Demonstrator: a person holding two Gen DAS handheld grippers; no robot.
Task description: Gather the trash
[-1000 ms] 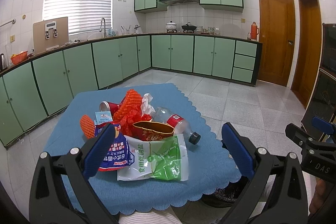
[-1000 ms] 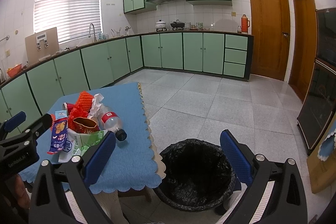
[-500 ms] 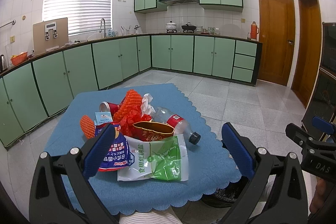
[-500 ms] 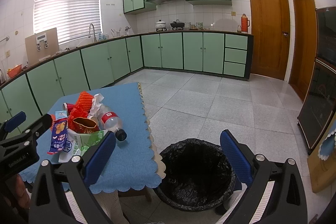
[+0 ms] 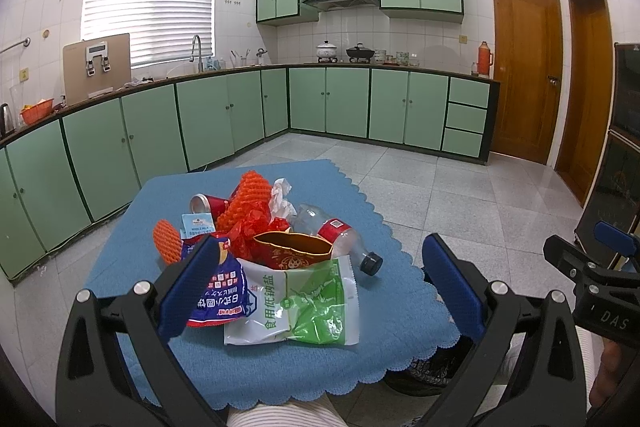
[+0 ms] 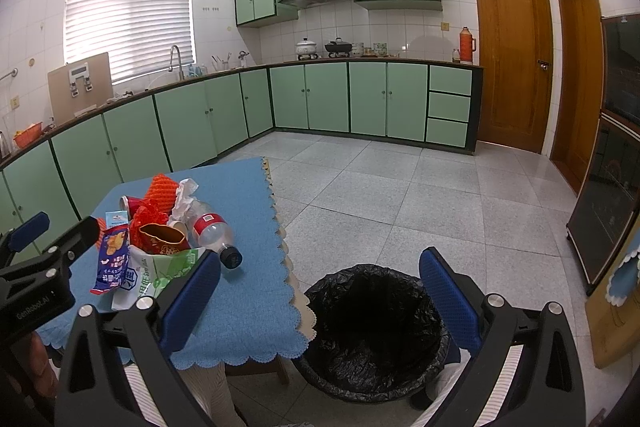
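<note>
Jaws spread wide and empty on both: the left gripper (image 5: 316,283) hangs over the trash pile (image 5: 276,247) heaped on the blue tabletop (image 5: 384,307), and the right gripper (image 6: 320,295) hangs above the black-lined bin (image 6: 372,331) on the floor just beside that tabletop.

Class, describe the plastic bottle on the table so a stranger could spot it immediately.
Find the blue cloth-covered table and the trash heap on it. On the heap's right edge lies the clear plastic bottle on its side, the only see-through item, with a red label and black cap.
</note>
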